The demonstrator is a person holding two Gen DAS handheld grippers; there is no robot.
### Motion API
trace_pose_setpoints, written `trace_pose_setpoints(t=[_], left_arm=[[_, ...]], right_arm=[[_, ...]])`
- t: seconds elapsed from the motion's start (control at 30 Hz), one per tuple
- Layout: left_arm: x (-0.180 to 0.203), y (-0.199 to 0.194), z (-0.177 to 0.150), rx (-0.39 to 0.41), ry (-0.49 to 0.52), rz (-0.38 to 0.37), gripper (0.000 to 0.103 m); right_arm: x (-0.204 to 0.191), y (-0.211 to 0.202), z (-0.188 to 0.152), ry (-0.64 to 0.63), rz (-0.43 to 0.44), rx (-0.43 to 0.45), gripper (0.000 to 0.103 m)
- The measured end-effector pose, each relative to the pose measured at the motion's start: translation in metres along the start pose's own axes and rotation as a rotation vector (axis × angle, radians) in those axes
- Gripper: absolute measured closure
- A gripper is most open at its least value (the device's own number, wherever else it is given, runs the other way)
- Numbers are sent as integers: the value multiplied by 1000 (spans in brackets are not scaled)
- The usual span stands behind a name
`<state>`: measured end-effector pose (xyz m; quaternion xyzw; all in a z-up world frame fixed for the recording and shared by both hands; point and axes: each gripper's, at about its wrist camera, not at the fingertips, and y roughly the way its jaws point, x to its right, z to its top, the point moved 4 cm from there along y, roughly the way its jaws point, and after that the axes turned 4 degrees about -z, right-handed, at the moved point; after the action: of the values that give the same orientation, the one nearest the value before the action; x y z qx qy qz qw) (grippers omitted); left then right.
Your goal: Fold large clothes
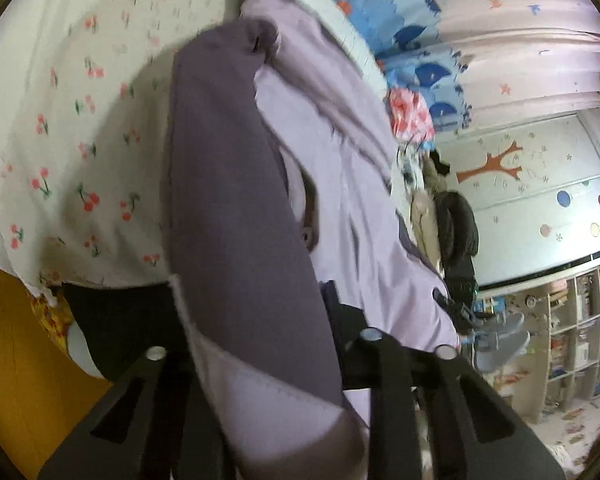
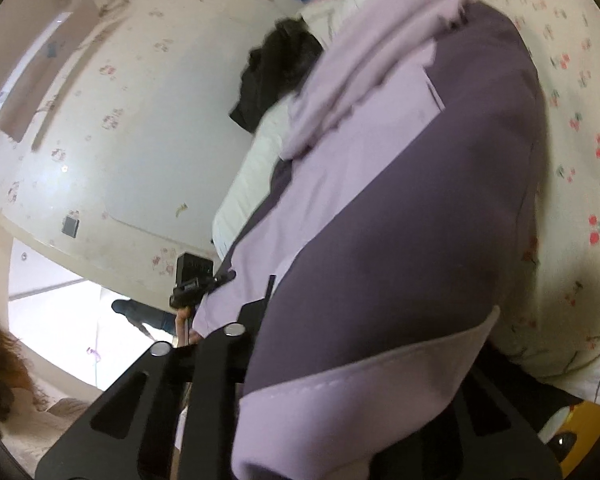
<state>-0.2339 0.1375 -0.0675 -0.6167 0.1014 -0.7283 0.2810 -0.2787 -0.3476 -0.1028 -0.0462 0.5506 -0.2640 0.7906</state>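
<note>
Garment lies on the cherry-print bedsheet, two-tone: dark purple panels, pale lilac body.

Room around the garment: bare sheet on its outer side in both views; on its far side a white pillow and a black cloth. Beyond the bed, curtain and shelves.

Left gripper: jaws nearly closed, pinching a lilac-edged fold of the garment.

Right gripper: jaws likewise nearly closed on the garment's lilac hem; fabric drapes over the fingers.

Long axis runs away from both grippers toward the pillow.
</note>
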Motion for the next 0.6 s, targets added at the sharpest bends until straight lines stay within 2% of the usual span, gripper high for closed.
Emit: trace_pose_setpoints(t=[0.1,0.23,0.3,0.4,0.47,0.5,0.53,0.6], left_arm=[[24,-10,2,48,33,-7,88],[52,-31,-3,83,68,-72,89],[59,-38,-10,70,88,-86,89],[43,-36,-24,-31,98,-70,86],[16,-25,-34,-117,39,-76,80],[4,-20,-40,-151,15,-84,77],[-3,-18,-43,-159,5,-84,70],[-14,-18,-49,-153,-31,-120,50]], right_arm=[[-20,-6,5,-28,28,59,86],[-46,-37,10,-59,105,128,87],[-55,-50,5,-81,109,108,87],[-42,-55,-9,-55,56,16,79],[-22,-49,-20,3,22,-71,63],[-11,-45,-28,36,3,-108,59],[-2,-43,-35,60,0,-124,54],[5,-46,-47,80,31,-123,51]])
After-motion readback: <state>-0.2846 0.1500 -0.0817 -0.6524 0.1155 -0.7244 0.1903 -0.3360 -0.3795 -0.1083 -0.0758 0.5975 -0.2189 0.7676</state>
